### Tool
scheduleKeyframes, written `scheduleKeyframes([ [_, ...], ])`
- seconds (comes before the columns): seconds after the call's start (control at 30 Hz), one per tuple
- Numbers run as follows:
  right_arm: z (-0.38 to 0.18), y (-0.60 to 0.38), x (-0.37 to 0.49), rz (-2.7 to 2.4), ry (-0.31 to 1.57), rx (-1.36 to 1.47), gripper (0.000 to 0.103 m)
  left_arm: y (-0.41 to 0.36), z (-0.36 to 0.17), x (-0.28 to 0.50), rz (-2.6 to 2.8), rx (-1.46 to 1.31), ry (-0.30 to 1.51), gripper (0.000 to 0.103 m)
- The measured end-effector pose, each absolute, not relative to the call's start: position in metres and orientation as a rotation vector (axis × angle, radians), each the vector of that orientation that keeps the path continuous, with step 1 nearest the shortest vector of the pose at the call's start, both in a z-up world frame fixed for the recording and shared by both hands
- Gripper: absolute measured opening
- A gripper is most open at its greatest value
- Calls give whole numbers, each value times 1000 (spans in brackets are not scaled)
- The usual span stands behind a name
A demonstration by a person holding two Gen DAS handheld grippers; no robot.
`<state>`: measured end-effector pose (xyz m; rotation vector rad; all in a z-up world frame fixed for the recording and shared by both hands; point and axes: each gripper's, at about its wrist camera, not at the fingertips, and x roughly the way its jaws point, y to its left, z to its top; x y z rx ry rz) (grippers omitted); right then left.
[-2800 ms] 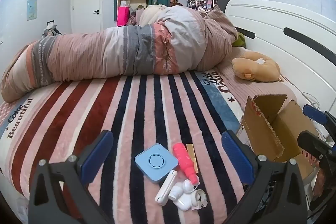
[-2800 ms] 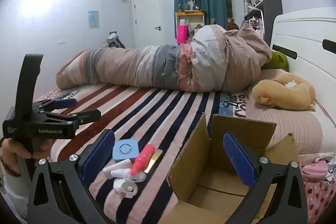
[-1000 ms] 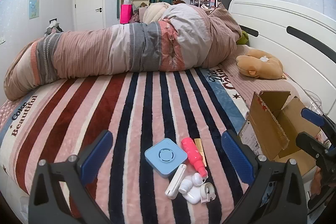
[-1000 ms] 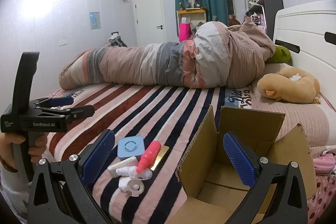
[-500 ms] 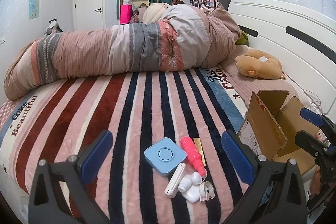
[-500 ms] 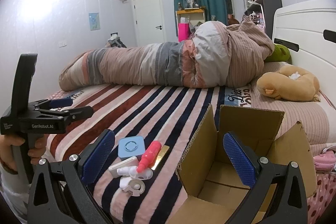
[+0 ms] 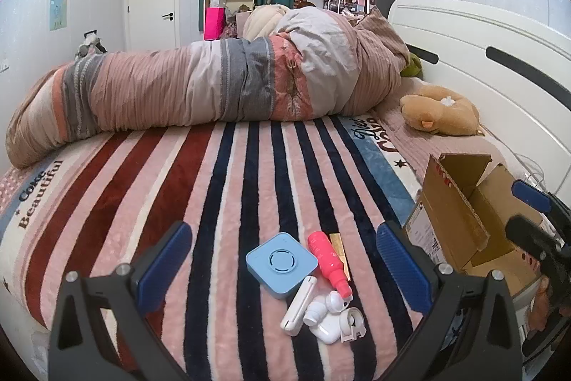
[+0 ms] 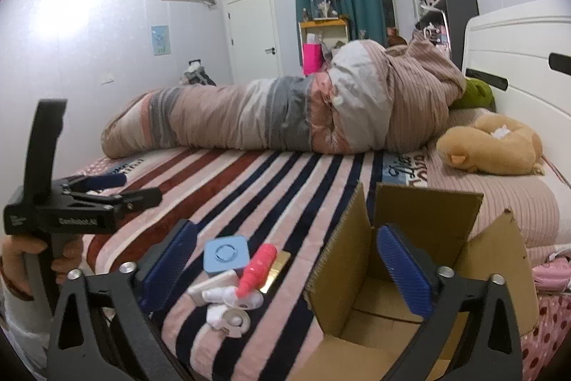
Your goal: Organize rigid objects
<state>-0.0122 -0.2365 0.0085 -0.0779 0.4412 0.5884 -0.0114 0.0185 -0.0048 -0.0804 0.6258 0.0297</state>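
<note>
A cluster of small objects lies on the striped blanket: a blue square device (image 7: 281, 262), a pink bottle (image 7: 327, 259), a gold bar (image 7: 338, 249), a white stick (image 7: 299, 301), a white earbud case (image 7: 321, 316) and a white tape dispenser (image 7: 351, 324). My left gripper (image 7: 283, 274) is open, hovering just before them. An open cardboard box (image 8: 410, 277) stands to their right. My right gripper (image 8: 285, 270) is open and empty above the box's left flap. The blue device (image 8: 225, 254) and pink bottle (image 8: 257, 265) show left of the box.
A rolled quilt (image 7: 214, 88) lies across the far side of the bed. A tan plush toy (image 7: 440, 111) rests by the white headboard (image 7: 499, 59). The cardboard box (image 7: 464, 213) sits at the bed's right edge. Pink items (image 8: 549, 272) lie right of the box.
Both grippers stay open and empty. The views have shifted only slightly; the objects sit a little farther ahead than 2.8 s ago. Nothing on the bed has moved.
</note>
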Motion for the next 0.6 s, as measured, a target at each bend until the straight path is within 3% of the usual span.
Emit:
scheduleKeyframes([
  [0.07, 10, -227, -14, 610, 444, -101, 70, 24, -9, -12, 16, -101, 624, 102],
  [0.23, -4, -177, -8, 663, 505, -175, 47, 53, -29, -11, 17, -152, 634, 102],
  [0.6, -122, -87, 71, 606, 937, -227, 45, 118, -95, 6, 14, -235, 723, 102],
])
